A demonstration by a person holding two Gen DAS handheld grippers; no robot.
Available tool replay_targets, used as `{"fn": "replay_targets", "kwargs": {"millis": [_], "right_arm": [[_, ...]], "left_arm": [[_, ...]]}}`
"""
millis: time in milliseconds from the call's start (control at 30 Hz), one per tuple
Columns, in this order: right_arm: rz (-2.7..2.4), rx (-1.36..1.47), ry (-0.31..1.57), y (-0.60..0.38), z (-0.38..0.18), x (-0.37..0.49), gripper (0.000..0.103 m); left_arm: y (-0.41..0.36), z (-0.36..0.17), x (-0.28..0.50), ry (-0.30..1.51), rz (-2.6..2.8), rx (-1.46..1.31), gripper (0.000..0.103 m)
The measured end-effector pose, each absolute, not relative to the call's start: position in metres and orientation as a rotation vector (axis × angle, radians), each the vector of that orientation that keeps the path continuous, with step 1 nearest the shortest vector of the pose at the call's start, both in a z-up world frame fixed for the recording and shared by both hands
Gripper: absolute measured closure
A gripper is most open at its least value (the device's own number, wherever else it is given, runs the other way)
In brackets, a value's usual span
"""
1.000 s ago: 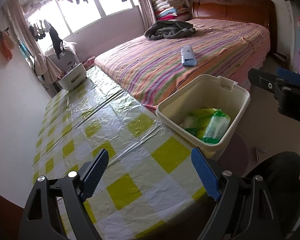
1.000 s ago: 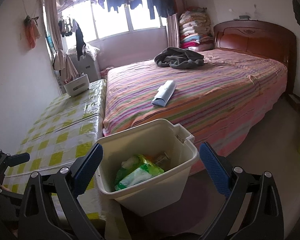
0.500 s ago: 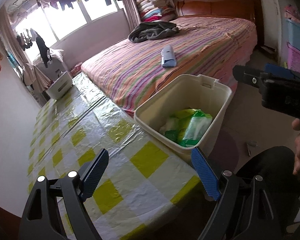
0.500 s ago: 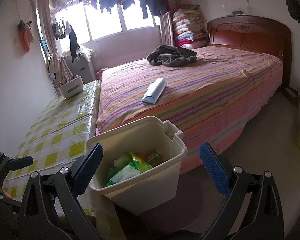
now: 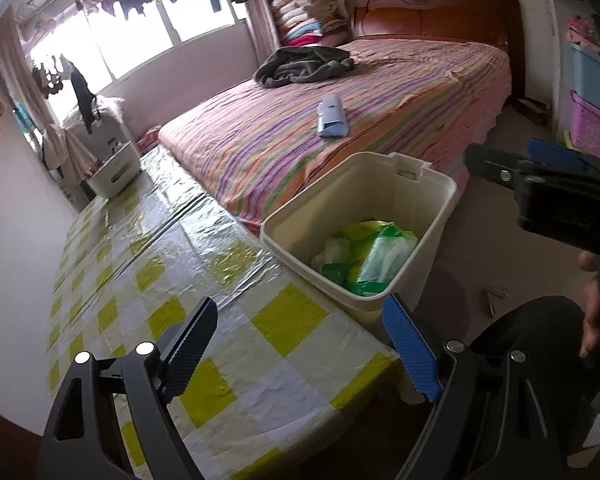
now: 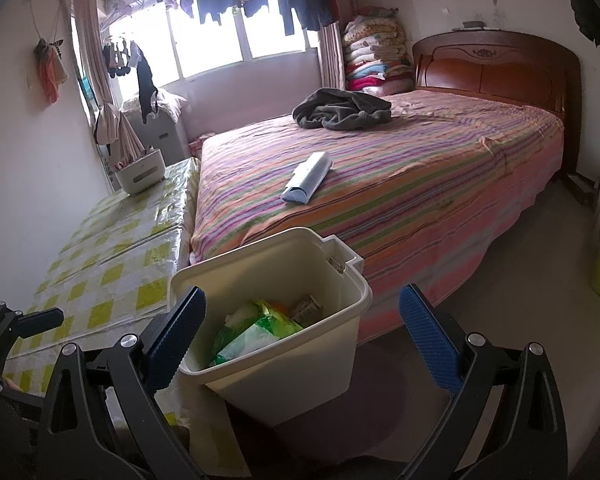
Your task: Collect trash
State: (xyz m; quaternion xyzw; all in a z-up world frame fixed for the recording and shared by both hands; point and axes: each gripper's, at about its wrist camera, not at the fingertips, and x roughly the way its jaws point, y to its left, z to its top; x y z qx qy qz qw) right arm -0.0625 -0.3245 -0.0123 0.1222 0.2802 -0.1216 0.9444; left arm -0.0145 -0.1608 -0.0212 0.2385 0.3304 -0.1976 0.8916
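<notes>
The right hand-held gripper point(image 6: 300, 336) is spread wide and holds nothing; just ahead of it and slightly below sits the cream trash bin point(image 6: 332, 256), already carrying green-and-white wrappers point(image 6: 256, 334). The left hand-held gripper point(image 5: 300, 344) is equally wide and empty, hanging over the near corner of the table point(image 5: 172, 264), with the bin just off its right fingertip. Farther out from both, past the bin, a pale blue folded package point(image 6: 307, 178) lies alone on the striped bed point(image 6: 440, 184), and it looks like the next piece of trash. To do this well, I would carry the right hand-held gripper over the bin rim without knocking it, straddle the package across its narrow width, and close gently, since it probably crumples. The dark blanket point(image 6: 342, 114) beyond it should be left alone.
</notes>
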Motion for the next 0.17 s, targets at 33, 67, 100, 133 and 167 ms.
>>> {"fn": "replay_targets", "kwargs": {"millis": [33, 67, 100, 133, 167], "right_arm": [[-0.247, 0.249, 0.572, -0.3245, -0.0123, -0.0625, 0.007], [-0.247, 0.248, 0.571, -0.3245, -0.0123, -0.0626, 0.007], [-0.248, 0.246, 0.573, -0.3234, -0.013, -0.0626, 0.007], [-0.248, 0.245, 0.573, -0.323, -0.0131, -0.0625, 0.007], [-0.247, 0.242, 0.574, -0.321, -0.0131, -0.0626, 0.007]], "left_arm": [[-0.1588, -0.0211, -0.0133, 0.69, -0.407, 0.487, 0.021], [-0.1568, -0.0211, -0.0121, 0.696, -0.403, 0.479, 0.021], [-0.1555, -0.0212, -0.0115, 0.698, -0.4, 0.474, 0.021], [-0.1538, -0.0211, -0.0113, 0.698, -0.397, 0.47, 0.021], [-0.1522, -0.0214, -0.0115, 0.697, -0.396, 0.469, 0.021]]}}
